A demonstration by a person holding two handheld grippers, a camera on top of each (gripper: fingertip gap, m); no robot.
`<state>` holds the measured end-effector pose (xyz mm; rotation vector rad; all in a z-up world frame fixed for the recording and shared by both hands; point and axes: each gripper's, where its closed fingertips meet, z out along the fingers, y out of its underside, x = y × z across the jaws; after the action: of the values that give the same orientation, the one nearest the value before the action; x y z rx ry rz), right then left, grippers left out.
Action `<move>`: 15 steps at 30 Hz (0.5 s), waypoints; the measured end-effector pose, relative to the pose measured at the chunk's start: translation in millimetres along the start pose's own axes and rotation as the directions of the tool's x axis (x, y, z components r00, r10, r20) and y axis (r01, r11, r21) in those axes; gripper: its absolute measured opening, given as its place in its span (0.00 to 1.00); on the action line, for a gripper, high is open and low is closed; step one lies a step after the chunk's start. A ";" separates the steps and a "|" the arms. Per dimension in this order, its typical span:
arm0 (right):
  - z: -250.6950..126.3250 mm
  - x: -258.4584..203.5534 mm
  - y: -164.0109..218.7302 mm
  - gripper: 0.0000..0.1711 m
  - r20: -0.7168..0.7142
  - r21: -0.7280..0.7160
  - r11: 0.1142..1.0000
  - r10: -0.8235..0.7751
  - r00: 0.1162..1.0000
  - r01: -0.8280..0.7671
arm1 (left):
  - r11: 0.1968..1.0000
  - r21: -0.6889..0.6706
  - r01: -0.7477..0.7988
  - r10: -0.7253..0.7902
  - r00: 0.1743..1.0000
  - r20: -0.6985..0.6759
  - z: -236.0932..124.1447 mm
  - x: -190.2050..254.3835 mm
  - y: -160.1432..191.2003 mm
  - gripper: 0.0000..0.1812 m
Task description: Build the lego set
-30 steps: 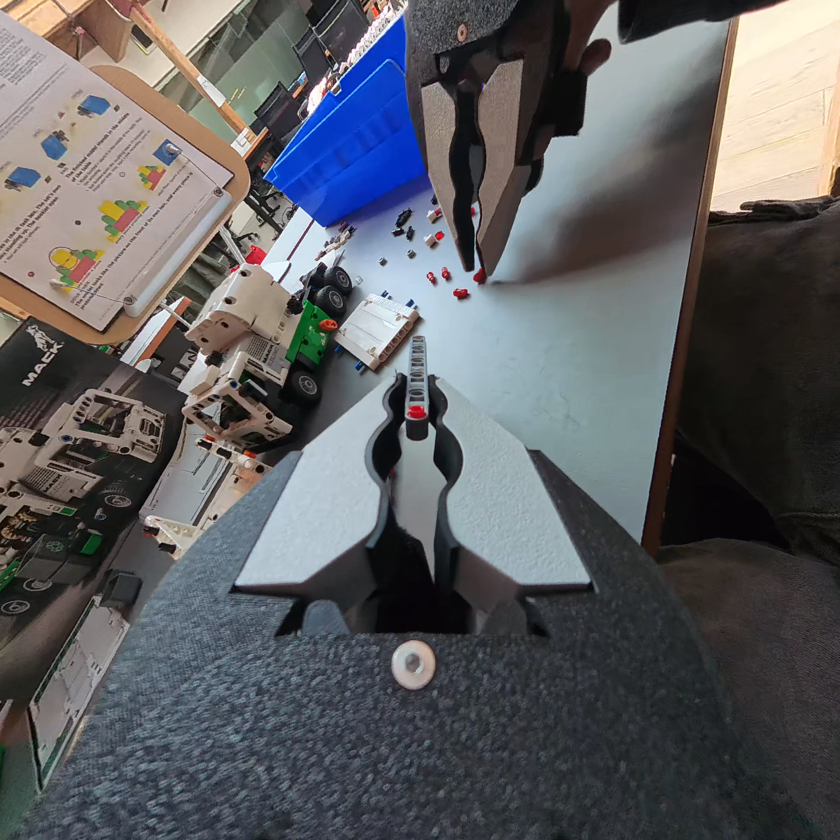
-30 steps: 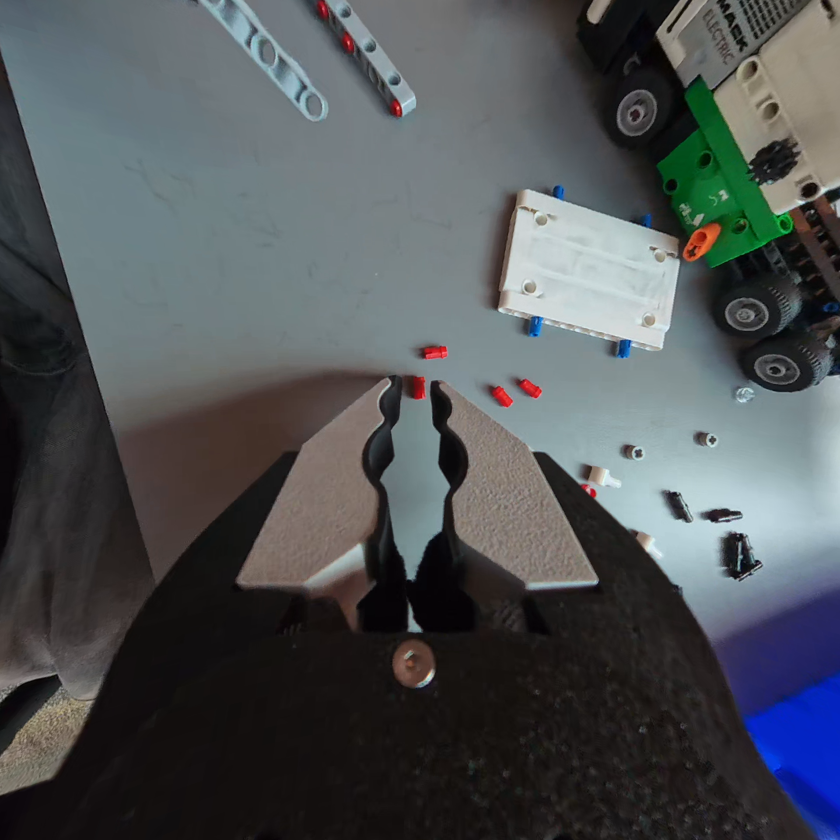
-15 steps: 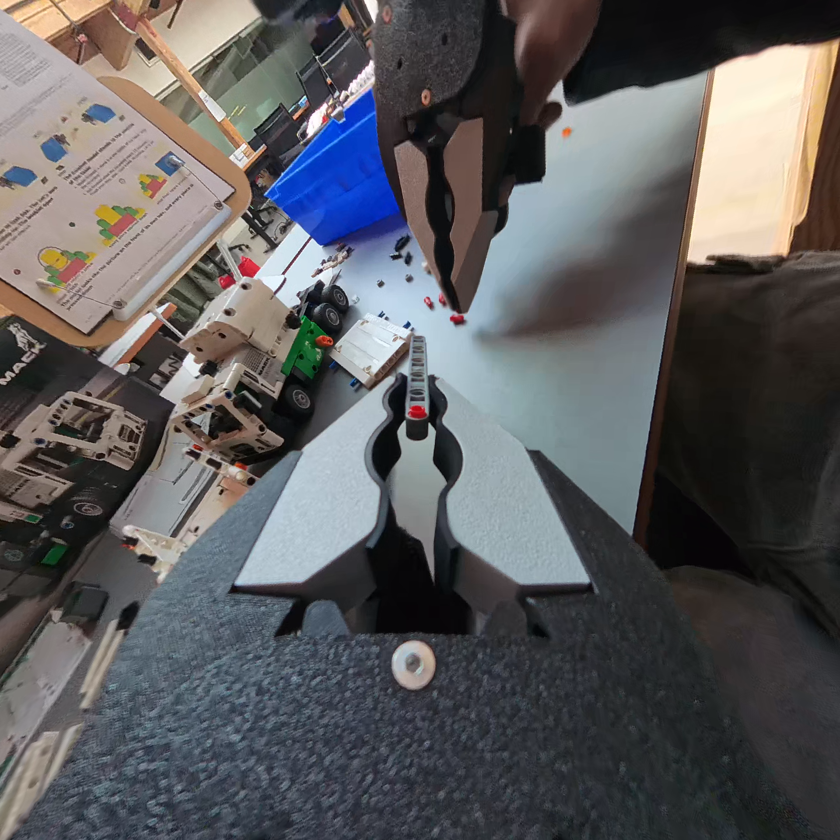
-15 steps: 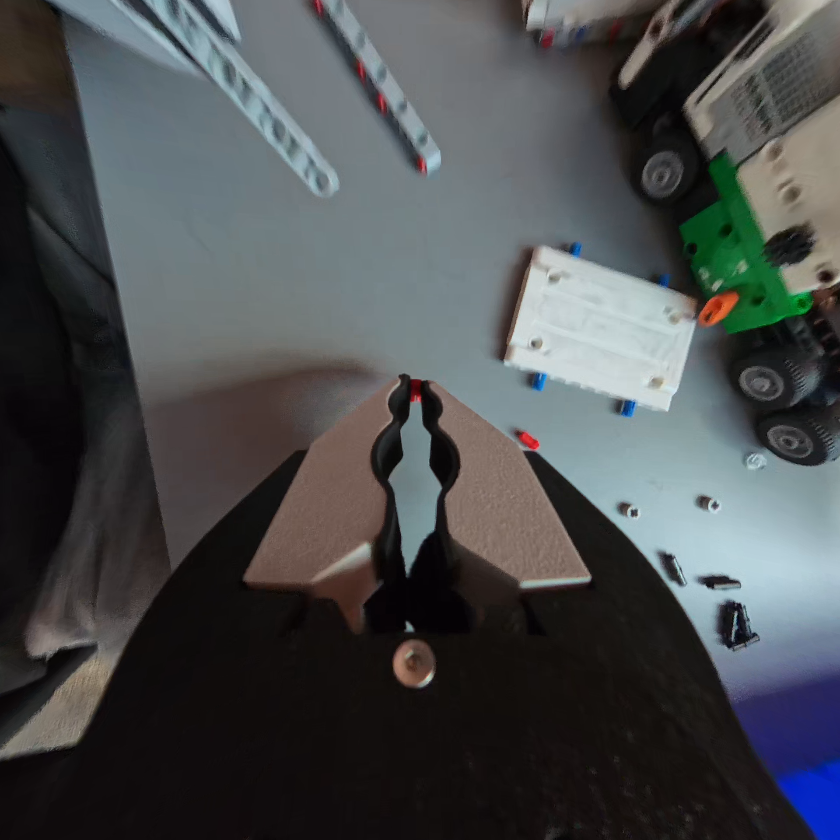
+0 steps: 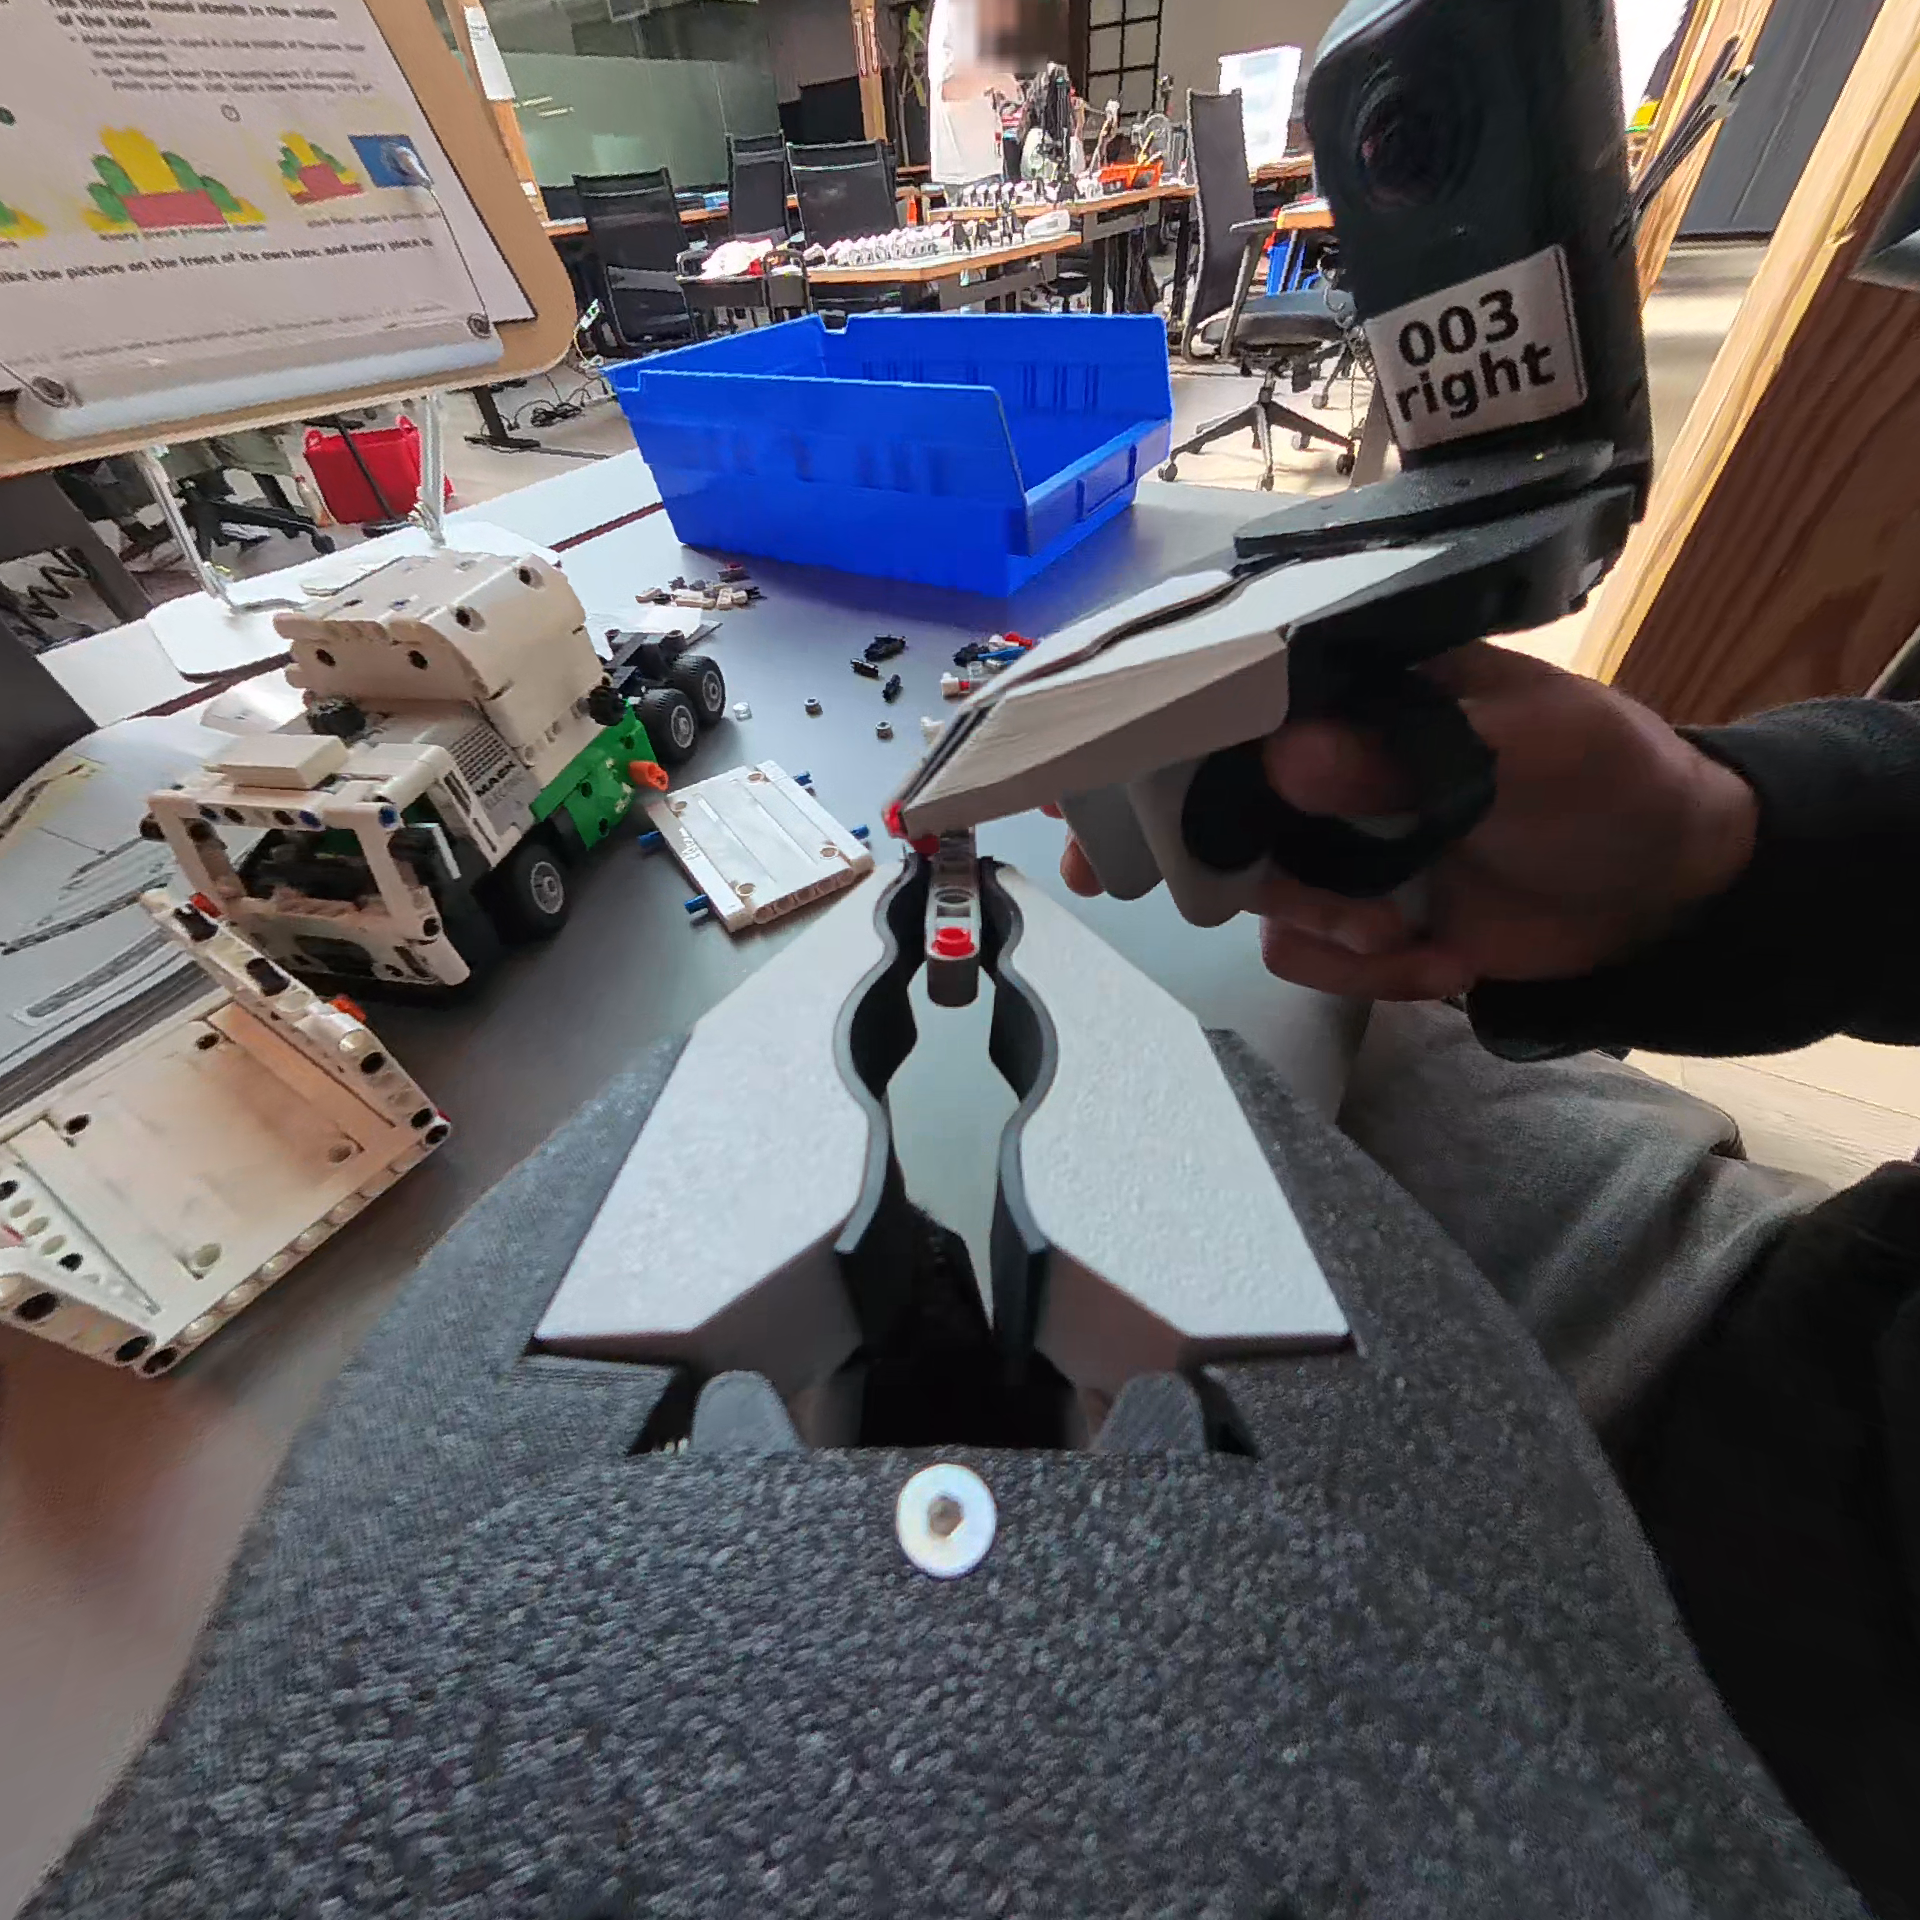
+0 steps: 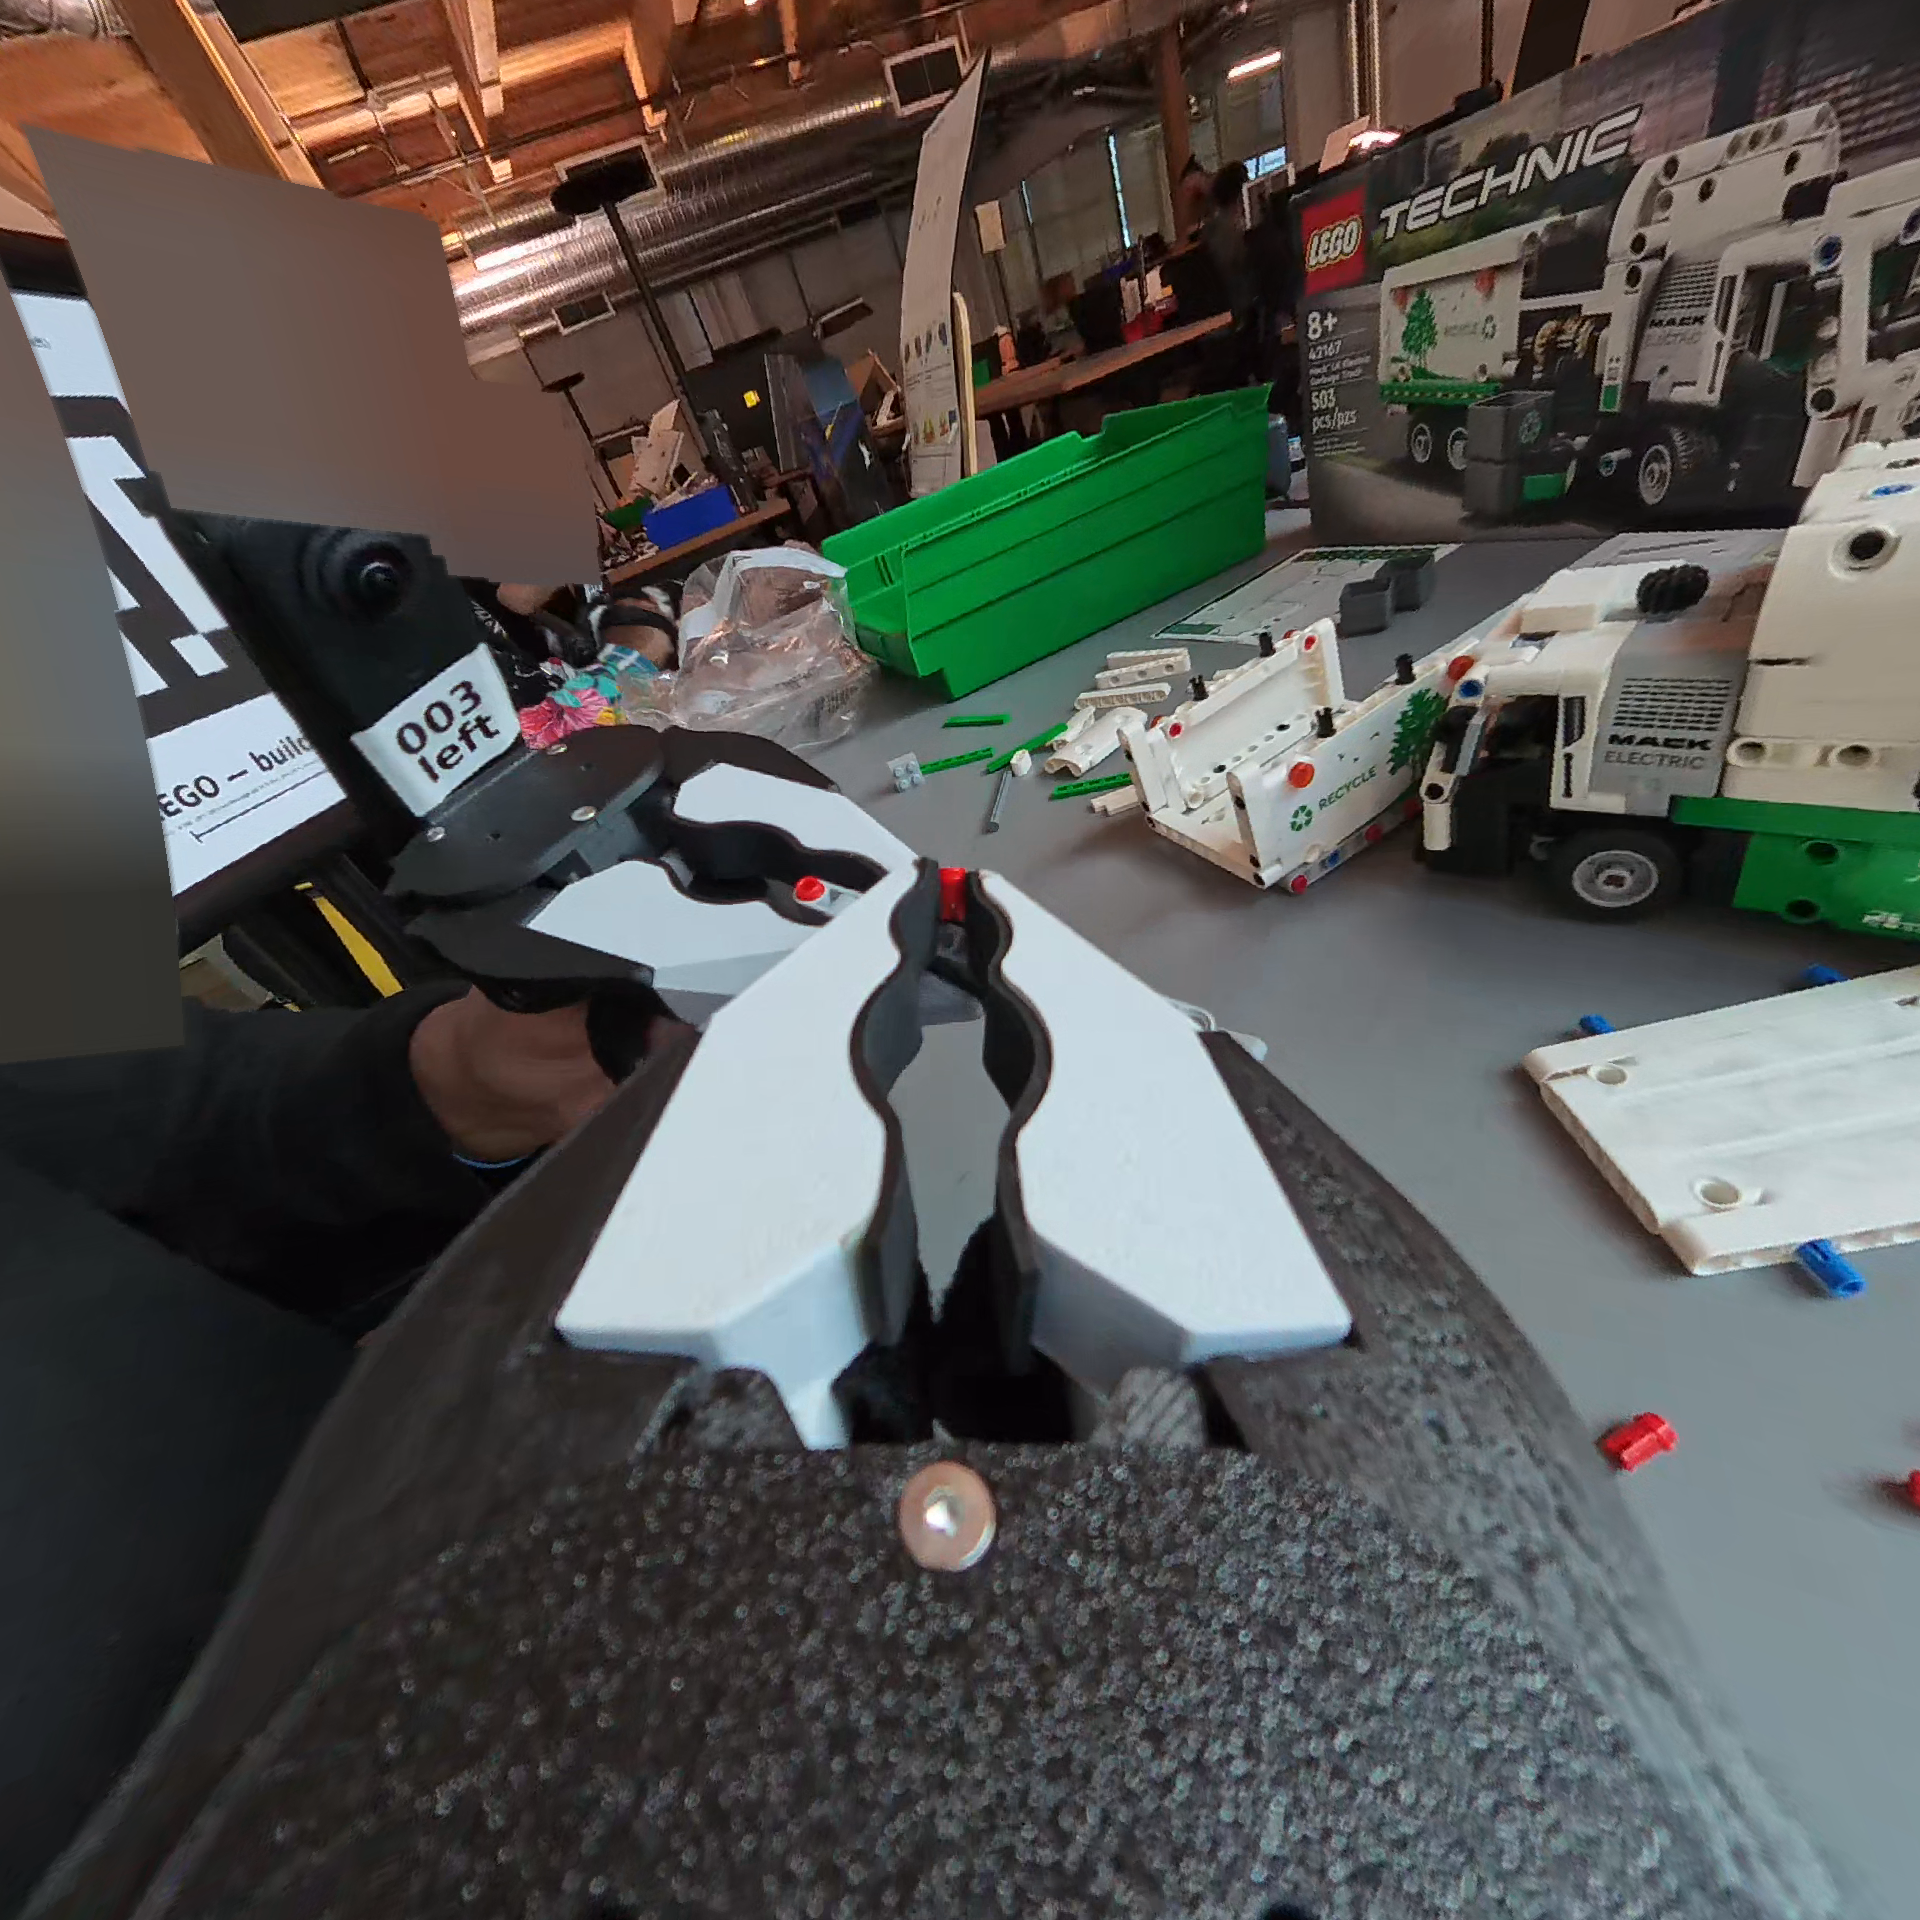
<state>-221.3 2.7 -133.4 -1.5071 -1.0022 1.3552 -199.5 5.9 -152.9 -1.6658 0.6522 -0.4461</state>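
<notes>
My left gripper (image 5: 951, 883) is shut on a grey lego beam (image 5: 953, 971) that has a red pin (image 5: 947, 943) set in it and sticks out forward between the fingers. My right gripper (image 6: 951, 883) is shut on a small red pin (image 6: 952, 894). In the left wrist view the right gripper (image 5: 902, 826) comes in from the right, with its tips right at the far end of the beam. In the right wrist view the left gripper (image 6: 831, 894) shows at the left, just beyond my tips. Both are held above the grey table (image 6: 1299, 1039).
A white and green lego truck (image 5: 436, 769) stands on the left, with a white body section (image 5: 187, 1174) beside it. A white panel (image 5: 758, 842) lies ahead. Loose pins (image 6: 1636, 1441), a blue bin (image 5: 894, 447), a green bin (image 6: 1070, 551) and the set's box (image 6: 1600, 312) surround the work area. My left and right fingertips are right by each other.
The right gripper shut on a red pin on the table, lifted it and swung over to the far end of the beam. The left gripper tilted up and kept hold of the beam.
</notes>
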 end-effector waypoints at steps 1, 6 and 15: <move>0.1 -0.3 0.9 0.02 -0.003 -0.006 1.000 -0.009 1.000 0.009 | 1.000 -0.005 0.006 -0.006 1.000 -0.002 -0.2 0.1 0.6 0.03; 2.4 -3.6 1.8 0.02 0.001 0.012 1.000 -0.009 1.000 0.009 | 0.998 -0.013 0.069 -0.069 0.998 0.002 -0.4 -5.1 1.9 0.03; 4.1 0.2 3.4 0.02 -0.036 0.001 1.000 -0.028 0.999 0.028 | 0.996 -0.008 0.093 -0.093 0.996 0.005 -2.4 -6.2 1.3 0.03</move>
<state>-225.3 2.1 -136.9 -1.5059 -0.9958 1.3047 -205.9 7.9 -153.3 -1.7096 0.5748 -0.5068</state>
